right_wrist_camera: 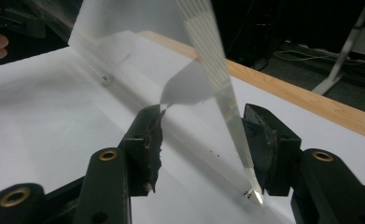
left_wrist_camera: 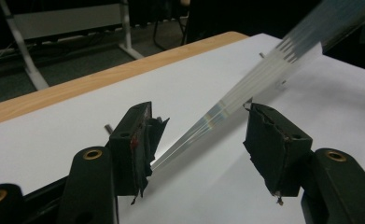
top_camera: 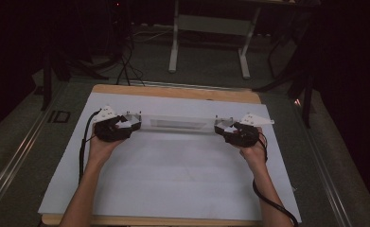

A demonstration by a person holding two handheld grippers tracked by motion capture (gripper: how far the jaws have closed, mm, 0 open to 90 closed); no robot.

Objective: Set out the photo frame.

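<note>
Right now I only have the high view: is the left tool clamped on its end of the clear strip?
Observer: No. In the left gripper view the left tool stands open, and the clear strip passes between its jaws unpressed.
Operator: Does the strip touch either side?
Observer: Its end lies close against the pad at picture left. The opposite one stands well apart from it.
Operator: And the other end?
Observer: In the right gripper view the strip's edge runs down along one jaw of the right tool, with a gap to the other. I cannot tell whether that tool grips it.
</note>
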